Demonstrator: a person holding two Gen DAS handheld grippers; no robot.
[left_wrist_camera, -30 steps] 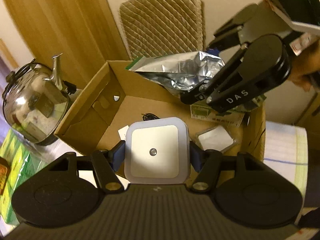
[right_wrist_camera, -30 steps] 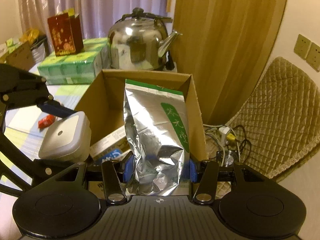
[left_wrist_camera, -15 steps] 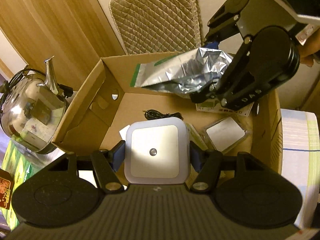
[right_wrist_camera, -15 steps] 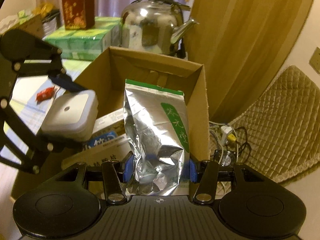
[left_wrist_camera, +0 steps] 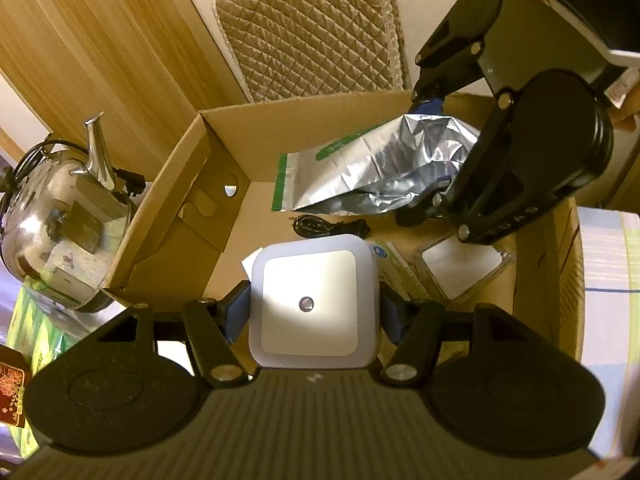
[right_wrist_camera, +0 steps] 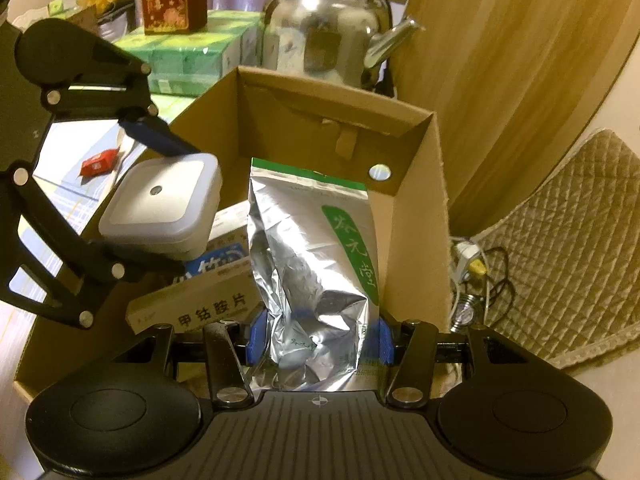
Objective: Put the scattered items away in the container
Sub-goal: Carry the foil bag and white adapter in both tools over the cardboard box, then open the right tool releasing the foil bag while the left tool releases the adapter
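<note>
Cardboard box [left_wrist_camera: 404, 120]: my container, open-topped and the biggest thing here; its walls look stiff enough to take a knock, and it sits on the tabletop [right_wrist_camera: 68, 184] beside the steel kettle [right_wrist_camera: 320, 28].
Foil tea pouch [right_wrist_camera: 312, 256]: over the box near its right-hand wall, pointing forward from my right hand-held gripper [right_wrist_camera: 318, 338], whose blue pads are clamped on its lower end. I judge it light, crinkly and slippery; the foil already buckles where I pinch it, so the full bottom end is the better place to hold than the flat sealed top.
White square device [left_wrist_camera: 312, 300]: held above the box floor in my left hand-held gripper [left_wrist_camera: 312, 308], the pads pressed on its two opposite sides. It looks like a rigid, smooth plastic shell, light but likely fragile if dropped; the flat sides are the right hold.
Medicine carton [right_wrist_camera: 192, 300]: lying in the box, stiff card, easy to land things on.
Black cable [left_wrist_camera: 328, 226]: coiled on the box floor, limp.
Red packet [right_wrist_camera: 98, 162]: small, out on the tabletop, not yet tidied.
</note>
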